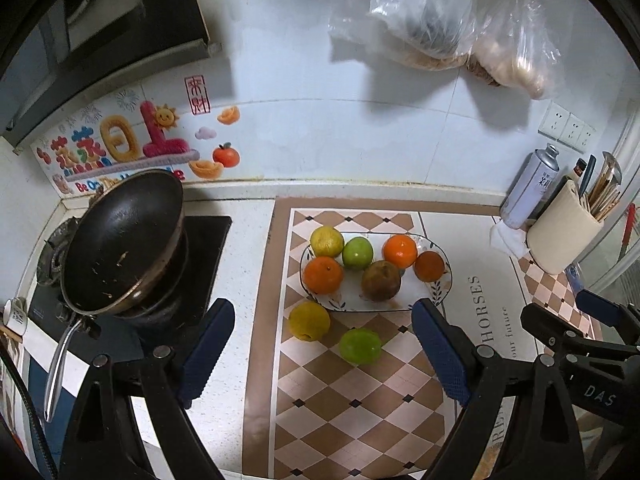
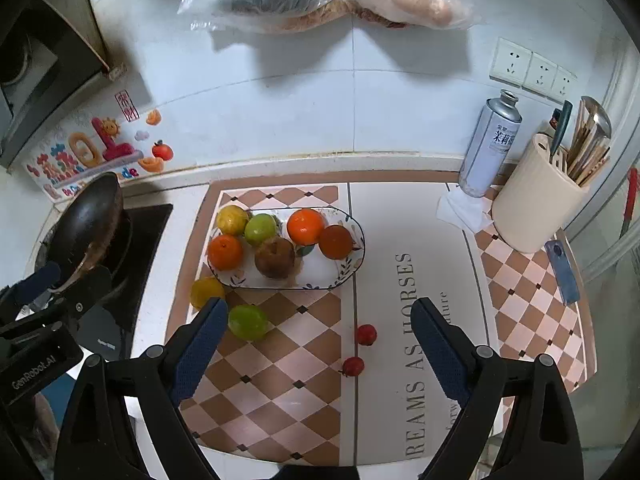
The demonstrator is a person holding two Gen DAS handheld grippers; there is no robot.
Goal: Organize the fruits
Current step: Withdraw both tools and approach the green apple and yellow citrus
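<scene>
Left gripper spread and empty, right gripper spread and empty, six fruits on oval plate at frame centre, yellow fruit and green fruit on table just below plate, two small red fruits lower centre.

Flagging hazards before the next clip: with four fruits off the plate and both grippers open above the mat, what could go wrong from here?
1. The oval patterned plate already holds six fruits; adding more could nudge one over its low rim.
2. The loose yellow citrus and green apple are round and may roll when gripped.
3. The two small red fruits look tiny against the wide open right gripper and might slip.
</scene>
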